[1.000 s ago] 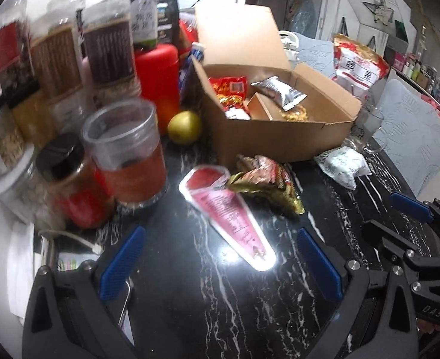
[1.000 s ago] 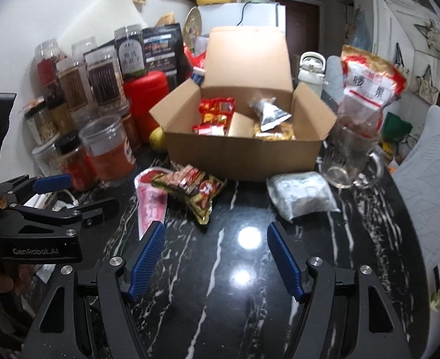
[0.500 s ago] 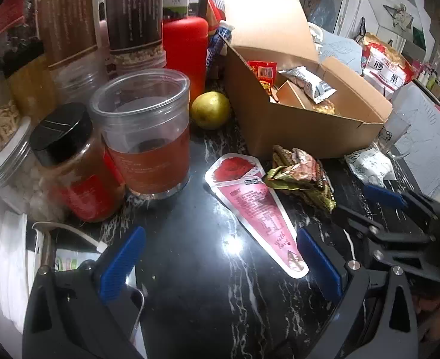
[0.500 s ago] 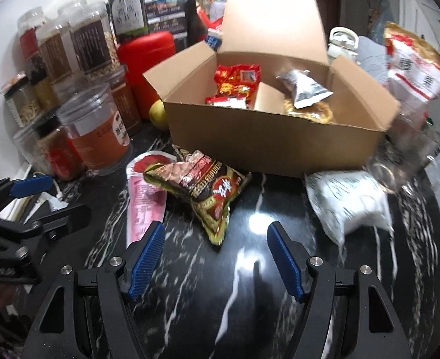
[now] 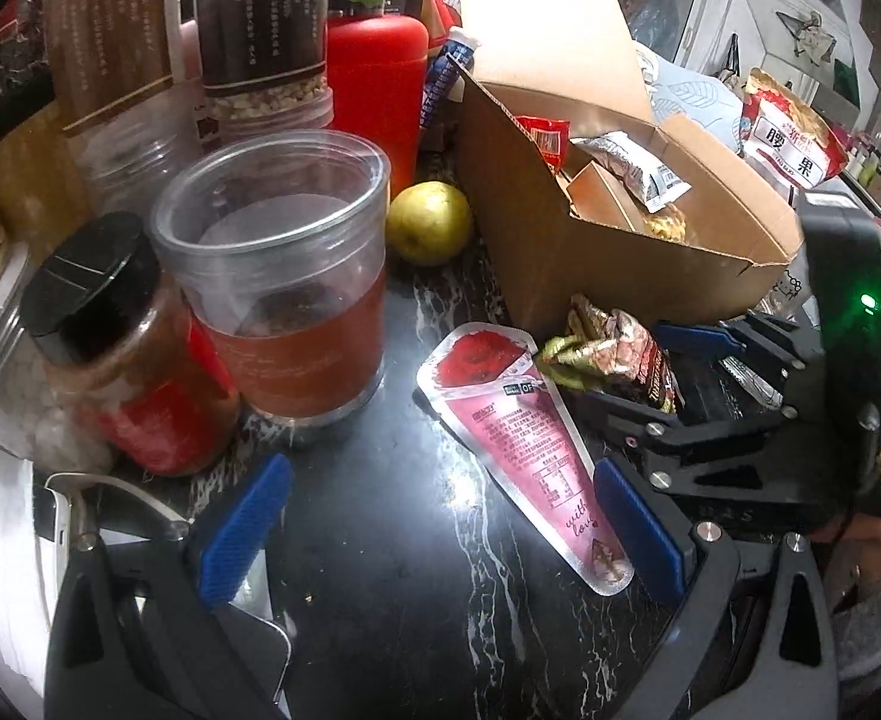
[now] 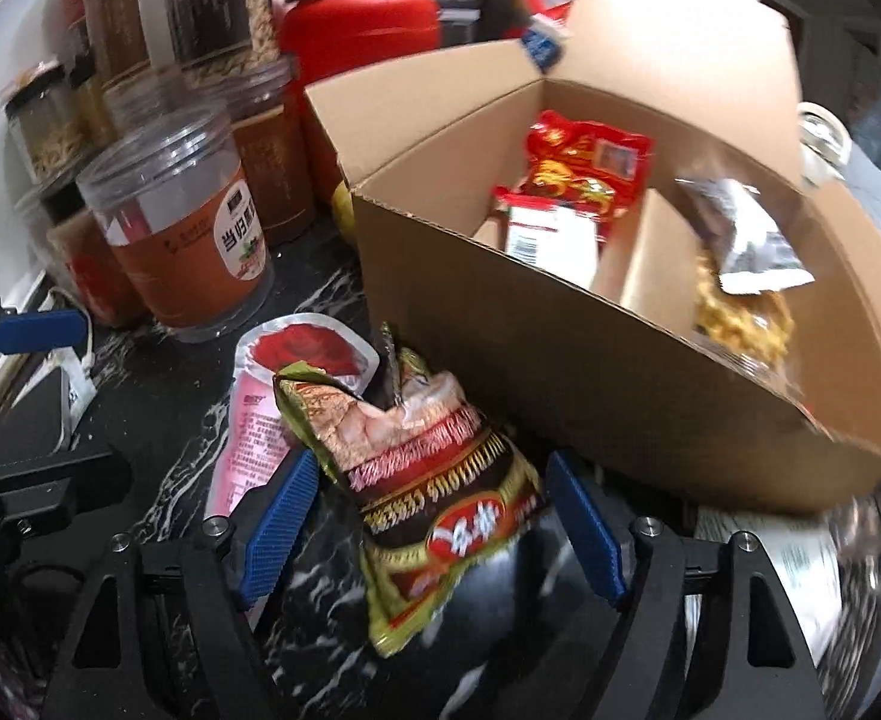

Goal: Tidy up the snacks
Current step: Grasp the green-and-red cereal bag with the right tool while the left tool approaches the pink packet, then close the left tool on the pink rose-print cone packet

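Because my right gripper (image 6: pixel 431 531) straddles the crumpled snack bag (image 6: pixel 434 480) on the table (image 5: pixel 392 540), jaws wide and not yet gripping, it is set to pinch; my left gripper (image 5: pixel 434 531) hangs wide beside the pink pouch (image 5: pixel 530 450), the cardboard box (image 6: pixel 590 372) waiting beyond.

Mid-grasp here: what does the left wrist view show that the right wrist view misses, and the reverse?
Only the left wrist view shows the yellow pear whole and the red-and-white nut bag behind the cardboard box.

Only the right wrist view shows the right gripper open, straddling the green-gold snack packet.

Both show the packet, the pink cone-shaped pouch, the box and the open left gripper.
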